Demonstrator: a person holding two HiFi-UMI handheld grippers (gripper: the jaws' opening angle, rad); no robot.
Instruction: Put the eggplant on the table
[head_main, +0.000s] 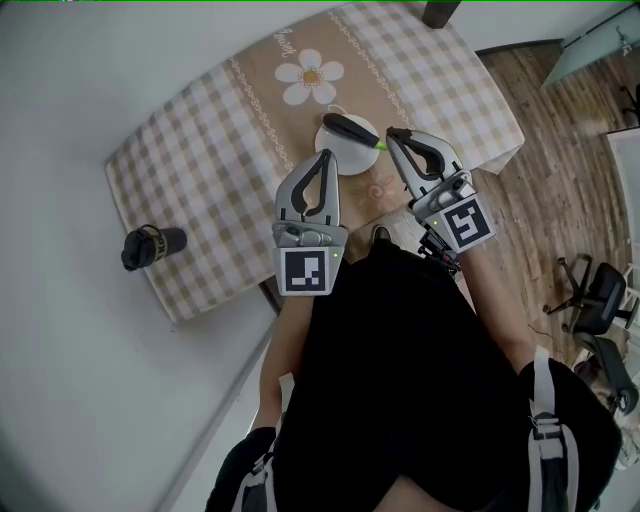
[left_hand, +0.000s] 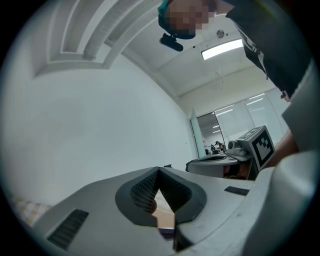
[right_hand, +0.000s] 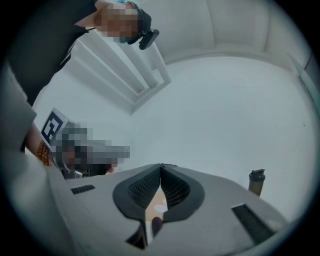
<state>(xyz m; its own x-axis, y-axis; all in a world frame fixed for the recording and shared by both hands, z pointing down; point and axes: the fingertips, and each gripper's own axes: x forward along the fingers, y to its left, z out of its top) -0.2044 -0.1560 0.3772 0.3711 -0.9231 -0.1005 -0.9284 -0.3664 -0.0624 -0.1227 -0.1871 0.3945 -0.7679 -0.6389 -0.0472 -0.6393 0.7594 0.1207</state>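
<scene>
The eggplant (head_main: 350, 129), dark with a green stem, lies on a white plate (head_main: 355, 158) on the checked tablecloth of the table (head_main: 200, 150). My left gripper (head_main: 325, 155) hovers over the plate's near left rim, its jaws shut and empty. To the right of the stem is my right gripper (head_main: 392, 133), whose jaws are also shut with nothing between them. In the left gripper view the left gripper (left_hand: 159, 170) shows its tips meeting. The right gripper (right_hand: 160, 167) looks the same in the right gripper view, with a dark purple patch of eggplant (right_hand: 156, 224) below the pads.
A black bottle (head_main: 150, 246) stands on the floor left of the table, and it shows as the bottle (right_hand: 256, 181) in the right gripper view. A flower print (head_main: 310, 75) marks the cloth behind the plate. An office chair (head_main: 600, 300) stands on the wooden floor at right.
</scene>
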